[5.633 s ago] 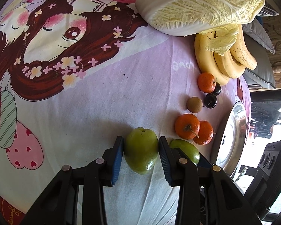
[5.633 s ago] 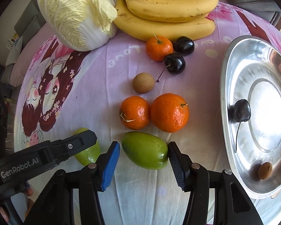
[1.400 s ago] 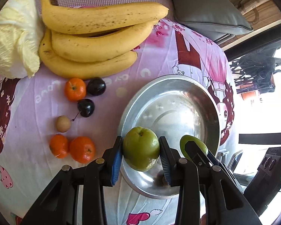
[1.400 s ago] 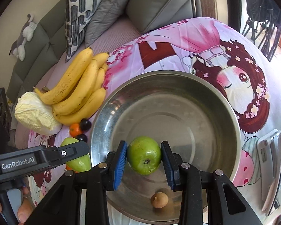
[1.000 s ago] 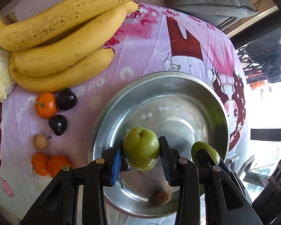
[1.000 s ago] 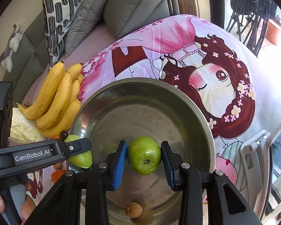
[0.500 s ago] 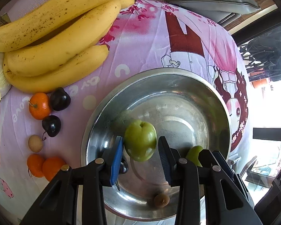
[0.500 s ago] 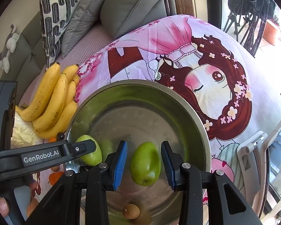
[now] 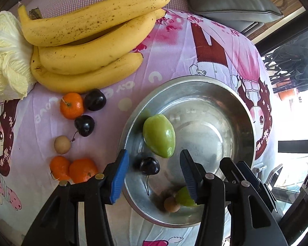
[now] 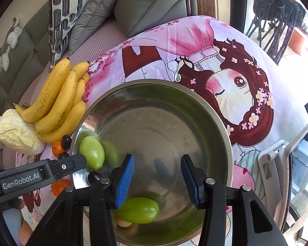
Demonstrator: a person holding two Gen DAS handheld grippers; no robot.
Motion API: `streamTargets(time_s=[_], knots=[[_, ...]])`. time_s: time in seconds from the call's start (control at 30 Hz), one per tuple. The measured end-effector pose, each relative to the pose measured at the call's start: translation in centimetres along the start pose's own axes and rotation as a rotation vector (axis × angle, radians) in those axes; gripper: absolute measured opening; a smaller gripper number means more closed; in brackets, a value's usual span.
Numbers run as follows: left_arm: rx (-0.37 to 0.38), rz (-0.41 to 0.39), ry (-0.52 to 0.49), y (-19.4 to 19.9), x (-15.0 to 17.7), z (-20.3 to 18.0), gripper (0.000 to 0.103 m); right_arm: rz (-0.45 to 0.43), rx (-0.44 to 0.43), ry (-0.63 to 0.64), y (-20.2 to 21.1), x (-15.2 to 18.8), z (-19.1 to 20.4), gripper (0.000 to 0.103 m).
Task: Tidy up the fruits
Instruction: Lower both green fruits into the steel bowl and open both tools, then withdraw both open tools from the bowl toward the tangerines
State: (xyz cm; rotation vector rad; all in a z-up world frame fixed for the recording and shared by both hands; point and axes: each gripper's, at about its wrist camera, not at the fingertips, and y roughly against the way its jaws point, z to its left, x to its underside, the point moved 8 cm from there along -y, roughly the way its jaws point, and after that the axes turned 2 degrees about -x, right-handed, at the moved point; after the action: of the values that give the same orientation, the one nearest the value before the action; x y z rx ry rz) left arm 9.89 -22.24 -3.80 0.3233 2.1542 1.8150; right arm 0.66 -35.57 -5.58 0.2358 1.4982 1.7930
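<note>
two smooth green fruits (image 9: 159,136) (image 10: 138,210) now lie in the round steel bowl (image 9: 243,110); left hand-held gripper (image 9: 154,175) and right hand-held gripper (image 10: 157,181) have just opened, empty. small oranges (image 9: 71,106), dark cherries (image 9: 95,102) and yellow bananas (image 9: 88,41) remain outside.

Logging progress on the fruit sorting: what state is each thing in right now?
left gripper: open, just released, nothing between its fingers
right gripper: open, just released, empty
green fruit near rim: loose in bowl
second green fruit: loose in bowl
metal bowl: upright, holding fruit
bananas: on cloth, outside bowl
oranges: on cloth, outside bowl
</note>
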Motion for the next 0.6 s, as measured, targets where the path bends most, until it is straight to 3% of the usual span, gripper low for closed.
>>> streamTargets(time_s=[0.13,0.33,0.5,0.57,0.6], knots=[[-0.021,-0.027,0.012,0.6,0.2,1.5,0.067,0.007,0.005,0.015,-0.2,0.3,0.4,0.074],[-0.095,-0.029,0.033,0.2,0.4,4.0,0.068,0.019,0.01,0.038,-0.7,0.5,0.8,0.097],[-0.109,-0.002,0.029,-0.3,0.9,5.5,0.07,0.039,0.009,0.06,-1.2,0.8,1.3,0.103],[-0.104,-0.007,0.023,-0.3,0.9,6.0,0.089,0.038,0.001,0.059,-1.2,0.8,1.4,0.103],[-0.102,-0.017,0.022,-0.1,0.9,6.2,0.09,0.037,0.004,0.062,-1.1,0.8,1.4,0.103]])
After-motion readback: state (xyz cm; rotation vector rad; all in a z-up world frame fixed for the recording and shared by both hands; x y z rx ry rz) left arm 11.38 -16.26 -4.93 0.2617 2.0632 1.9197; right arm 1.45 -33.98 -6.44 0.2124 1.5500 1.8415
